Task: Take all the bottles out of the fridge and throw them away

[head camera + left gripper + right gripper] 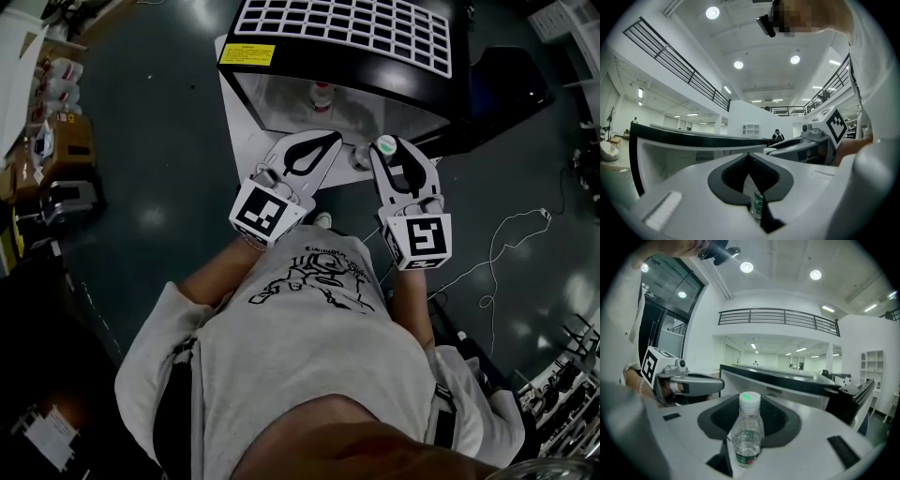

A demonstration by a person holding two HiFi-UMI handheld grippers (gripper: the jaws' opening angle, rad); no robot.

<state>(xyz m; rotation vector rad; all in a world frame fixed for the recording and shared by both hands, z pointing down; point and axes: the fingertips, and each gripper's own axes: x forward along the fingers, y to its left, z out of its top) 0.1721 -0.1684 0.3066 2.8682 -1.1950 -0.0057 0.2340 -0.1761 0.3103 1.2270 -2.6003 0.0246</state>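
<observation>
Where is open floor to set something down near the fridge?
Bare floor lies left of the fridge, up to the boxes, and right of the person as far as the cable. Crowded in front of the fridge: the left gripper and the right gripper, gripping a bottle.

The fridge is set on the floor ahead of the person. A first bottle is stood inside it. The left gripper and right gripper are held side by side just before its opening. A second bottle is gripped upright between the right gripper's jaws. A cable is laid on the floor at right.
</observation>
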